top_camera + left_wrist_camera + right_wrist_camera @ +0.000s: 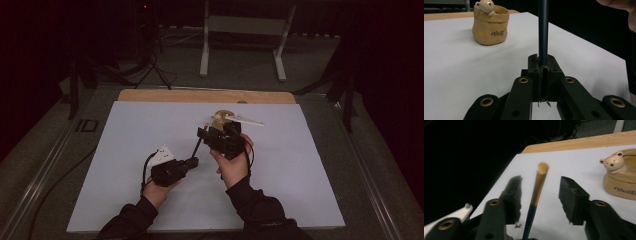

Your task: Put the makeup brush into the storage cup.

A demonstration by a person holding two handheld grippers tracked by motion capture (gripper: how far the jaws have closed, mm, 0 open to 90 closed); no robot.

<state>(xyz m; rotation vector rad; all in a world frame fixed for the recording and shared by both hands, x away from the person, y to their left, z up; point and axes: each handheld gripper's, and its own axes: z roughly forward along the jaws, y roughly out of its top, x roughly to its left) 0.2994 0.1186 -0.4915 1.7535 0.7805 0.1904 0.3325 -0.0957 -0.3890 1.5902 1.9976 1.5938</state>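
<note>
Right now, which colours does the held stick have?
The stick is dark blue-black with a tan upper end, clearest in the right gripper view.

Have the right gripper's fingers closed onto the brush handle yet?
No: in the right gripper view the brush handle stands between the fingers with gaps on both sides.

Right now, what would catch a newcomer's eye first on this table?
Probably the tan pot with a little bear on its rim, standing on the white sheet toward the far side. Next, a dark stick with a wooden end, clamped in the left claw and standing between the right claw's open jaws.
</note>
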